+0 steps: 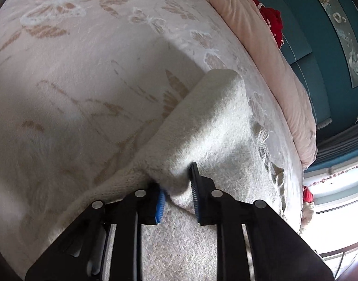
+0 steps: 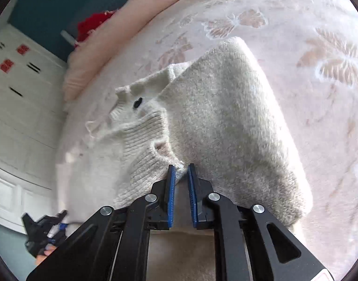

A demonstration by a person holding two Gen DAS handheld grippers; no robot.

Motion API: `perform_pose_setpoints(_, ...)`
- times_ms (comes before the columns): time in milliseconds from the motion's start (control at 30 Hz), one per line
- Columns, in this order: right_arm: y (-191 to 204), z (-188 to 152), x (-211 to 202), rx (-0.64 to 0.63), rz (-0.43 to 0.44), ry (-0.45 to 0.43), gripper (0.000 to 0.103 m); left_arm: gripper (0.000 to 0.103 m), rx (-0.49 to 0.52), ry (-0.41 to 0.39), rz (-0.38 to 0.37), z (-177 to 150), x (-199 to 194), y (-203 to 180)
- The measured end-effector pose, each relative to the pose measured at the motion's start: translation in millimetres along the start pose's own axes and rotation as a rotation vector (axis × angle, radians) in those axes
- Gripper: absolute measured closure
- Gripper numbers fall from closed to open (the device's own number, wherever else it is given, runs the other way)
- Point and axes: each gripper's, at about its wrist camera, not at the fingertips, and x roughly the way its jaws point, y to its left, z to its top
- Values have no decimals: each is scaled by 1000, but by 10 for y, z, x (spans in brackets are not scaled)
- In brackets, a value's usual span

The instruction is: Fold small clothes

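A small cream knitted sweater (image 2: 221,117) lies on a floral bedspread (image 2: 307,46), its sleeve folded across the body. My right gripper (image 2: 181,167) is shut on the sweater's ribbed edge near the collar, which has a black button (image 2: 137,102). In the left wrist view my left gripper (image 1: 177,182) is shut on a bunched fold of the same sweater (image 1: 209,121), and the sleeve stretches away from the jaws. The left gripper also shows at the lower left of the right wrist view (image 2: 44,234).
A pink quilt (image 1: 272,58) lies rolled along the bed's far side with a red item (image 1: 272,25) behind it. A teal wall (image 1: 331,93) and a bright window (image 1: 338,199) lie beyond. White cupboard doors (image 2: 19,117) stand past the bed's edge.
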Motion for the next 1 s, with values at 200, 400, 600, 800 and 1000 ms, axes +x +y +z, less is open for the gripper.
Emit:
perform_pose_setpoints(200,171,70,-209,11,139,-49,35,77,-60,10,-34,51,-53,39)
perform_pose_setpoints(400,277,133,225,6,79,18,85,90,-62,-18,-8,53,-40,-2)
perform_pose_setpoints(600,713,347,-434,-105,219,-174,92,96,13,-94,-83,95,-333,-256)
perform_pose_setpoints(800,291,406,-54,-104,47,-55,92,95,27,-64,-1,-18,-52,-248)
perform_pose_setpoints(1000,152,307,-140,-105,22,-105,92,94,44,-38,-5,-138,-39,-209)
